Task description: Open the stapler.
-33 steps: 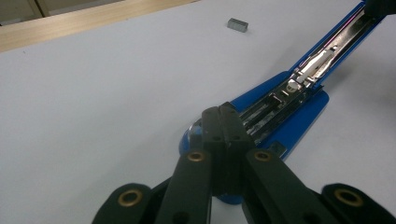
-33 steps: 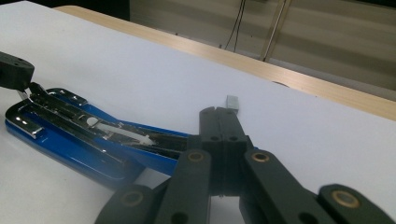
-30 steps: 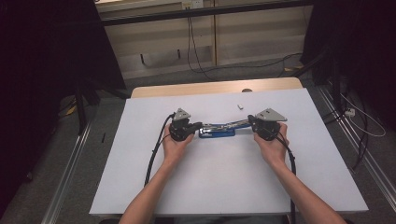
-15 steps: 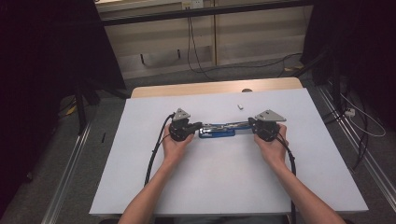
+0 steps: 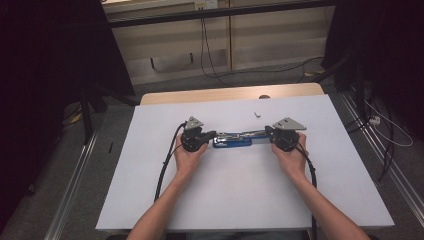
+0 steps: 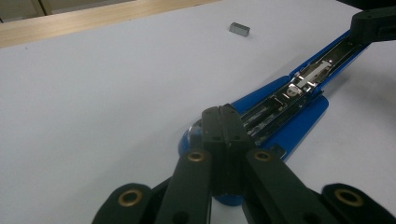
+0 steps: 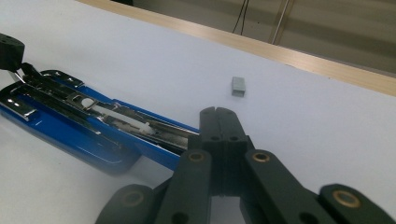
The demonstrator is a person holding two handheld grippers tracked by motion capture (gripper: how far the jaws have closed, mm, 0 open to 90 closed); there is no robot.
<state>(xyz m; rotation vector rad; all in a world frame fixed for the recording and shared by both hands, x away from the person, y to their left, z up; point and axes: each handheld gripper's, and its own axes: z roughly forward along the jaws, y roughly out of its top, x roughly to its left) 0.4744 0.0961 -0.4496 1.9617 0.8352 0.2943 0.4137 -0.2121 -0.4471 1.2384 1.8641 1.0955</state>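
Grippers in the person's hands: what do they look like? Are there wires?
Both the left gripper and the right gripper are black, each topped by a grey three-cornered plate. Up close, the flat black jaws hang on linked bars with brass-coloured ring pivots. A black cable trails back from each gripper along the forearm. The forearms are bare, with no sleeves in view.

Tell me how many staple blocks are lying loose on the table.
1. A small grey block of staples lies alone on the white table, just beyond the opened blue stapler, nearer the right gripper. Any inside the stapler can't be made out.
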